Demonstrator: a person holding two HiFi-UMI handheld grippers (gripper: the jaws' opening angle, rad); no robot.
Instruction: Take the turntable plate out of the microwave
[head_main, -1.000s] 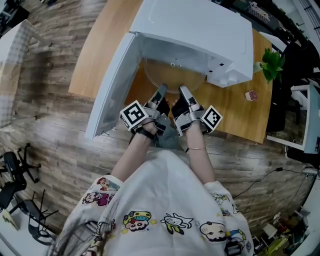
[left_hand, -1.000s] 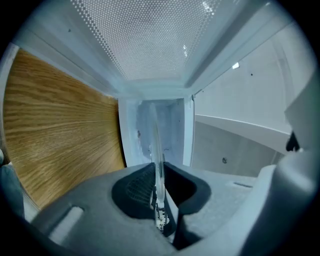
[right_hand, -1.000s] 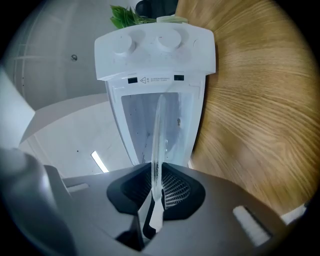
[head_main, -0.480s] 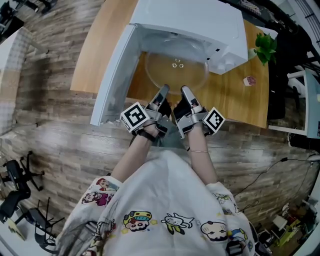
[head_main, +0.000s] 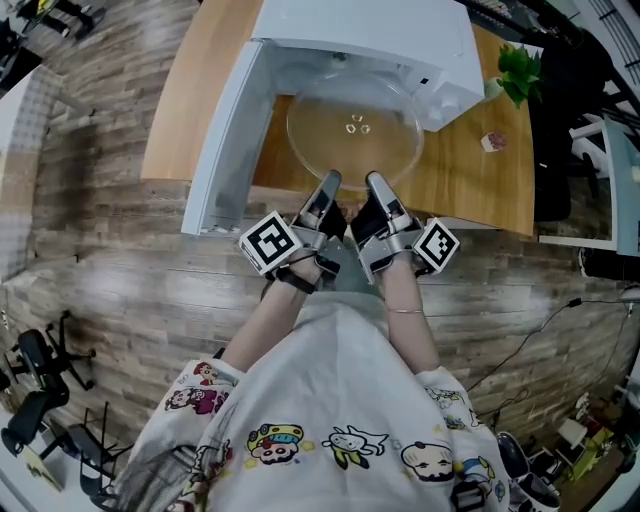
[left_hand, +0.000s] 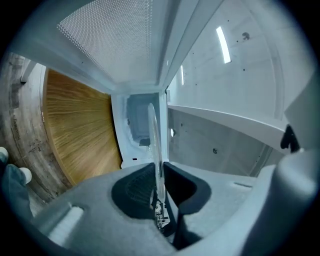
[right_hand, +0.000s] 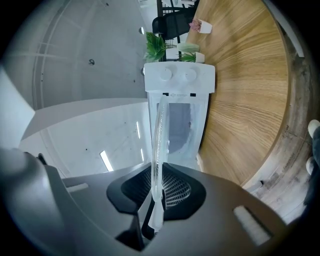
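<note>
- Two grippers hold one glass turntable plate (head_main: 353, 125) by its near rim, side by side and close to each other.
- Left gripper (head_main: 330, 181) has its jaws closed on the rim; in the left gripper view the thin glass edge sits between the two dark pads, which press on it.
- Right gripper (head_main: 377, 180) is clamped on the same rim just beside it; in the right gripper view the glass runs straight out from between its pads.
- The plate is mostly outside the white microwave (head_main: 385, 30): its far edge is at the mouth of the cavity and the rest is in front of it, above the wooden table (head_main: 205, 85).
- The microwave door (head_main: 225, 130) stands wide open at the left of the plate.
- Three small bumps are visible in the middle of the glass.
- A green plant (head_main: 518, 72) stands on the table to the right of the microwave, and a small pink object (head_main: 490, 142) lies near it, well apart from the plate.
- The person's forearms reach forward from a white printed shirt (head_main: 330, 420).
</note>
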